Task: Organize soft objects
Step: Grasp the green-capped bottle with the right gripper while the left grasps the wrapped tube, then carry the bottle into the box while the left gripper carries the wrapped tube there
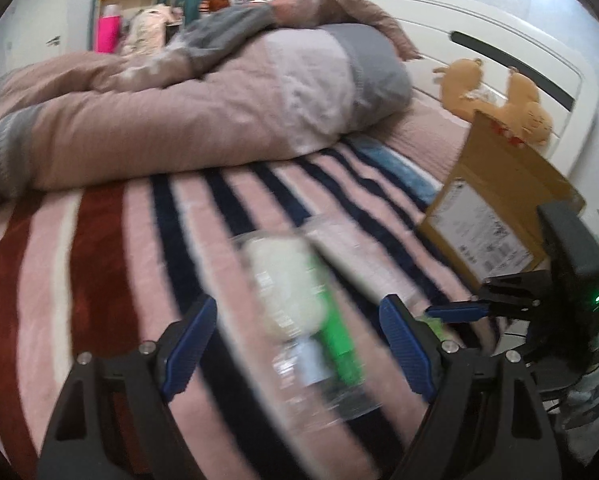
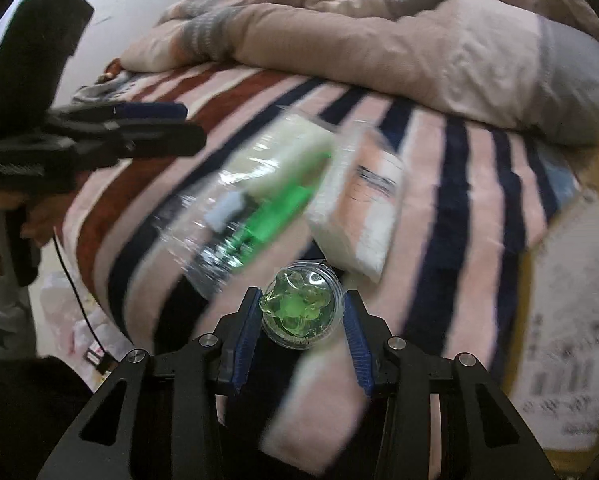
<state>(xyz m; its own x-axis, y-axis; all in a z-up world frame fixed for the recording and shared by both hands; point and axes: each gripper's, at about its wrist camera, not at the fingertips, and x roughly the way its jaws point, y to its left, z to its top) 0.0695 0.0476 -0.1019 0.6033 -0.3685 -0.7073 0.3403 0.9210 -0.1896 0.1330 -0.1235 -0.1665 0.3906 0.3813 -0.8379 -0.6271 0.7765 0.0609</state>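
A clear plastic pack with a white pad and green handle point(image 1: 299, 304) lies on the striped blanket point(image 1: 99, 280), between the wide-apart fingers of my open left gripper point(image 1: 295, 344). A white and pink tissue pack point(image 2: 359, 208) lies beside the clear pack point(image 2: 259, 196). My right gripper point(image 2: 301, 312) is shut on a small clear tub of green slime point(image 2: 301, 308) and holds it above the blanket point(image 2: 459, 200). The right gripper also shows in the left wrist view point(image 1: 455, 314), and the left gripper shows in the right wrist view point(image 2: 155, 128).
A rolled beige and grey duvet point(image 1: 199, 120) lies across the bed behind. A cardboard box point(image 1: 495, 208) stands at the right with brown plush toys point(image 1: 499, 96) behind it against the white headboard point(image 1: 499, 40). The bed edge drops off at the left of the right wrist view.
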